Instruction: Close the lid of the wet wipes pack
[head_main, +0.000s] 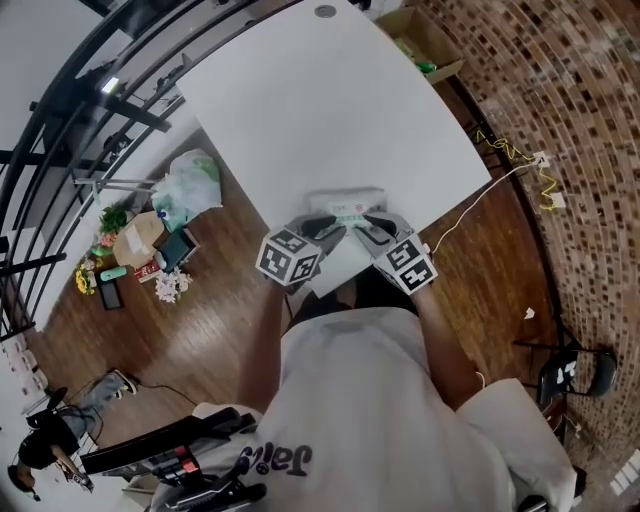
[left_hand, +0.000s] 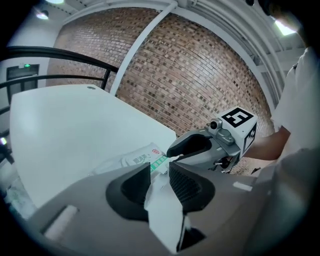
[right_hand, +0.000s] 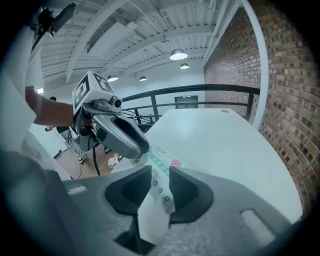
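The white wet wipes pack (head_main: 345, 207) with a green stripe lies at the near edge of the white table (head_main: 320, 100). My two grippers meet at its near side. A bunched white piece of the pack's film (left_hand: 159, 200) fills the narrow gap of my left gripper (left_hand: 160, 170), which grips it. My right gripper (right_hand: 160, 172) has a strip of the pack's edge (right_hand: 161, 190) with printed dots lying between its jaws, facing the camera. Each gripper shows in the other's view, tip on the pack (left_hand: 132, 160): the right gripper (left_hand: 173, 154), the left gripper (right_hand: 143, 151). The lid is hidden.
A cardboard box (head_main: 430, 40) sits past the table's far right corner. A yellow-white cable (head_main: 500, 170) runs over the wood floor at right, near a black chair (head_main: 575, 375). Bags and clutter (head_main: 185, 185) lie on the floor at left. A brick wall (left_hand: 200, 65) stands behind.
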